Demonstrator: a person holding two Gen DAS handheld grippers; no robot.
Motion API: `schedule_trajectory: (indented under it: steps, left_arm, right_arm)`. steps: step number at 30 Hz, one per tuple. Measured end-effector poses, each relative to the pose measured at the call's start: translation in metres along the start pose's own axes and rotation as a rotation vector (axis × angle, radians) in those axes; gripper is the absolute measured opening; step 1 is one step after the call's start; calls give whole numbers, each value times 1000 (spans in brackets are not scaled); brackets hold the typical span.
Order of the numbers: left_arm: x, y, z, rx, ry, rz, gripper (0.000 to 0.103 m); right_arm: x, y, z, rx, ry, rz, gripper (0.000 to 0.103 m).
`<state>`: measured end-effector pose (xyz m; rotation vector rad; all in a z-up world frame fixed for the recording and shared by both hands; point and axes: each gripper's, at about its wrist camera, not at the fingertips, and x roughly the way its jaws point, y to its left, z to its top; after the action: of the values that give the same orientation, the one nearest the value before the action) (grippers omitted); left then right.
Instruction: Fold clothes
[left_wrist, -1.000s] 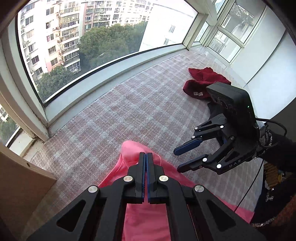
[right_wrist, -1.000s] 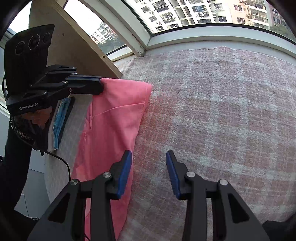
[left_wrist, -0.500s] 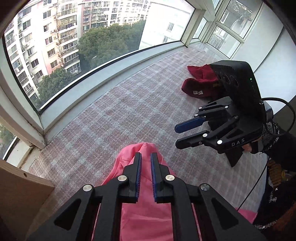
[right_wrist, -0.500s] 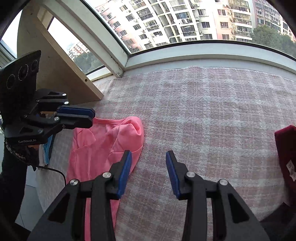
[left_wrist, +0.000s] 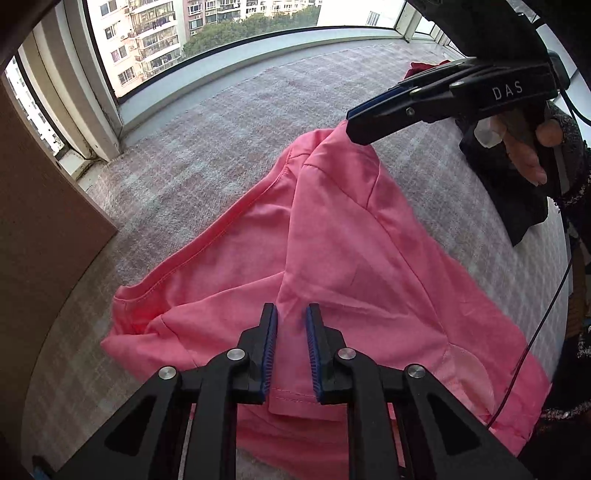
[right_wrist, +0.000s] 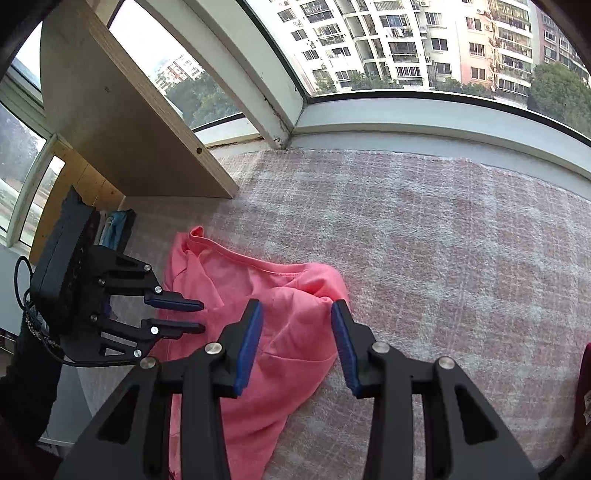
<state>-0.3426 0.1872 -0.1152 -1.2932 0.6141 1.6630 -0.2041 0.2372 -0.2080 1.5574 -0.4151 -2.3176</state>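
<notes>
A pink shirt (left_wrist: 332, 251) lies crumpled on the checked pink-and-white cover (left_wrist: 221, 122). In the left wrist view my left gripper (left_wrist: 290, 325) is open just over the shirt's near hem, and a ridge of cloth runs up between its fingers. My right gripper (left_wrist: 356, 125) reaches in from the upper right, its tip at the shirt's far corner. In the right wrist view the right gripper (right_wrist: 297, 314) stands open above the bunched pink shirt (right_wrist: 288, 332). The left gripper (right_wrist: 194, 315) hovers open at the shirt's left side.
A dark red garment (left_wrist: 417, 68) lies at the far right of the cover, and shows again as the dark red garment (right_wrist: 583, 387). A wooden board (right_wrist: 122, 129) leans at the left. The window sill (right_wrist: 443, 122) bounds the far edge. A dark cloth (left_wrist: 517, 199) lies under the person's hand.
My left gripper opened and let go of the pink shirt, which now lies lower and more spread out. The right gripper came in over the shirt's far corner.
</notes>
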Motion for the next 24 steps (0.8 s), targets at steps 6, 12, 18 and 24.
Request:
schedule_trajectory:
  steps: [6,12,18,24]
  left_arm:
    - [-22,-5,-6,4,-77,-125,0]
    - [-50,-29,-3,23,-159,-293,0]
    - [-57,-68,11,70,-196,-429,0]
    - [-45,-96,24,129,-183,-460,0]
  right_arm:
    - [-7,-9,8,75,22,-16,38]
    - [-9,-8,8,183,77,-11,38]
    - [-5,-11,8,275,148,31,38]
    - [-5,5,3,245,228,39,38]
